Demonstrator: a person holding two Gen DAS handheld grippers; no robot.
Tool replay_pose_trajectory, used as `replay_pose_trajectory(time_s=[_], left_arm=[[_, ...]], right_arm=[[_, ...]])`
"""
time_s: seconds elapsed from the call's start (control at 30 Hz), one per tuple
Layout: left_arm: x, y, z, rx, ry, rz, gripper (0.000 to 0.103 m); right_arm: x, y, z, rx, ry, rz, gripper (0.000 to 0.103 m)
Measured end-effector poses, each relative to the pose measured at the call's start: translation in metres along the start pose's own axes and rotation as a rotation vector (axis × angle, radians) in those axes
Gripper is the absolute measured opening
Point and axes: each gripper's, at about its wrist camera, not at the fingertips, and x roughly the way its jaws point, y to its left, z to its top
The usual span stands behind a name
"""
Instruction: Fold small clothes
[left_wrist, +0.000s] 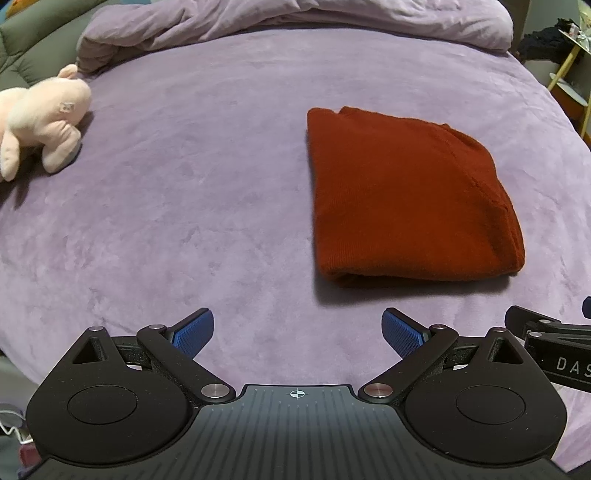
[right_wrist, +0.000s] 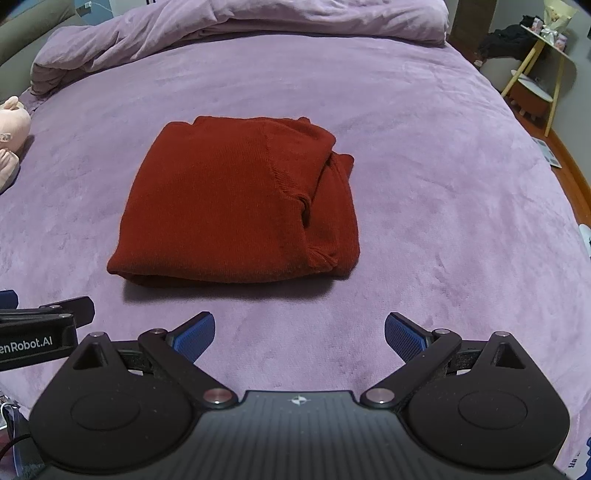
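We've got our left gripper (left_wrist: 297, 334) spread wide with nothing between the blue pads (left_wrist: 194, 334), hovering over bare purple bedspread (left_wrist: 184, 221), and our right gripper (right_wrist: 299, 336) is the same deal, jaws wide apart and holding nothing, parked just beside the left one. Right ahead of the right gripper sits the red sweater (right_wrist: 236, 206), folded into a chunky rectangle lying flat on the bed, long axis running away from us toward the rumpled duvet (right_wrist: 221, 29), thick rounded fold on the near edge, tucked sleeve layers showing along its right side. Off to the far left there's a pink plush toy (left_wrist: 40, 114), well apart from the sweater.
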Motion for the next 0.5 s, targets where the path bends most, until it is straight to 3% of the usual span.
replay_pose_trajectory(time_s=[0.5], left_arm=[[0.0007, 0.0001, 0.0002, -0.001, 0.003, -0.003, 0.099]], right_arm=[[0.0001, -0.0003, -0.0015, 0.005, -0.004, 0.008, 0.098]])
